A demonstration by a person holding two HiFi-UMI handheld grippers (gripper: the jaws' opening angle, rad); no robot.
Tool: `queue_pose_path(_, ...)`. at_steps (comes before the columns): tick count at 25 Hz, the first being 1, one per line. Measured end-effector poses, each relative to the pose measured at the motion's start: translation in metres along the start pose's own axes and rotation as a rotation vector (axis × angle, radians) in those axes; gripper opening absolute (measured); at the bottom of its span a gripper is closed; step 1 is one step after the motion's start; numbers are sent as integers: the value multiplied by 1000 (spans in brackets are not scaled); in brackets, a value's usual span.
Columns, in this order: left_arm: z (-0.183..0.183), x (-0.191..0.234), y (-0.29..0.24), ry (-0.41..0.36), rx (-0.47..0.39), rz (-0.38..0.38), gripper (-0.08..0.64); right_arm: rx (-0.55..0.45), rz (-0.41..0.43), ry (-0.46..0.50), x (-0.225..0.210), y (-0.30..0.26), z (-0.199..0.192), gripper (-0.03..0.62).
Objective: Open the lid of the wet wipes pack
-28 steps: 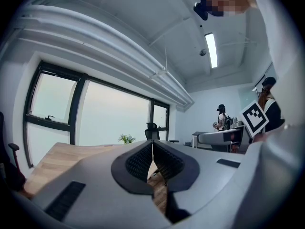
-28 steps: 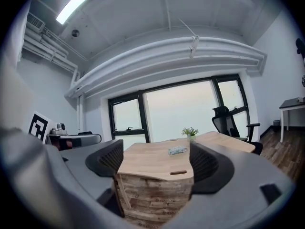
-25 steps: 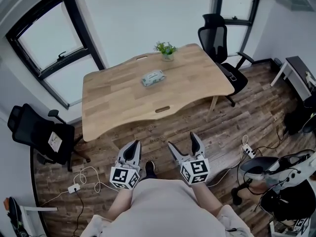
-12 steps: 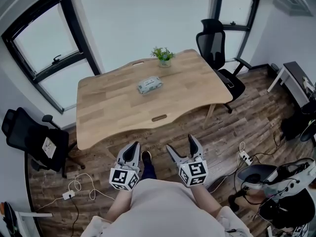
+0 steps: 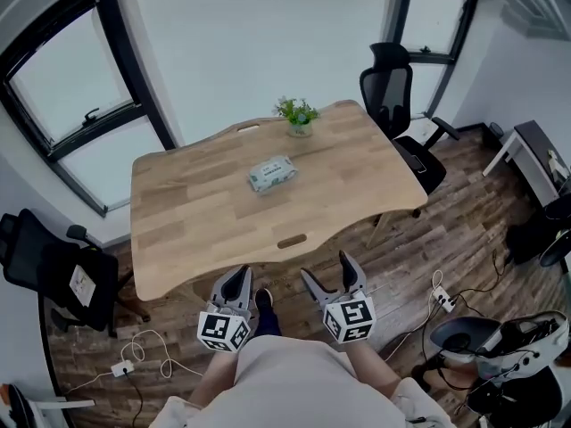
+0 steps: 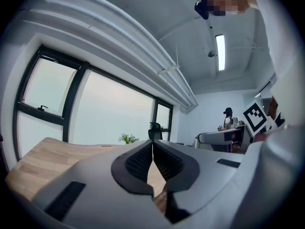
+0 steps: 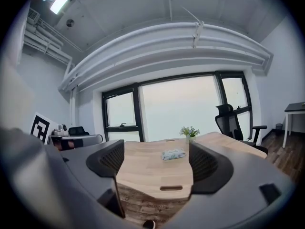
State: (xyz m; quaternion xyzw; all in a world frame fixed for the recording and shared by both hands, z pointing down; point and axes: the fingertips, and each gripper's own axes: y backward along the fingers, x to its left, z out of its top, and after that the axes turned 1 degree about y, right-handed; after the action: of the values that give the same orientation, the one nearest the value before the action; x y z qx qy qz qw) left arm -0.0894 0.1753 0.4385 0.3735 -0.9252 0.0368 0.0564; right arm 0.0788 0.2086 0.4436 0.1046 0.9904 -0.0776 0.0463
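Note:
The wet wipes pack (image 5: 271,174), pale green and white with its lid down, lies flat near the middle of the wooden table (image 5: 178,212). In the right gripper view the pack (image 7: 173,154) shows far ahead on the tabletop. My left gripper (image 5: 235,283) is held low at the table's near edge, jaws shut with nothing between them. My right gripper (image 5: 331,275) hangs beside it, jaws wide open and empty. Both are far short of the pack.
A small potted plant (image 5: 297,114) stands at the table's far edge. Black office chairs sit at the far right (image 5: 397,87) and at the left (image 5: 49,270). Cables and a power strip (image 5: 120,367) lie on the wood floor. A white desk (image 5: 535,154) stands at the right.
The table has drawn closer to me and both grippers now sit right at its near edge. The jaws have not changed.

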Motion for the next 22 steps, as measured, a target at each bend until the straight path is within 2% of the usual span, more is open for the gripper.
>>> queue_pose_path(8, 15, 87, -85, 3, 36, -34, 21, 13, -40, -16, -20, -115, 22, 405)
queue_pose_path(15, 36, 167, -165, -5, 57, -81, 21, -9, -48, -7, -26, -227, 58, 405)
queue_pose_path(22, 44, 206, -222, -9, 75, -144, 21, -12, -90, -18, -41, -289, 71, 400)
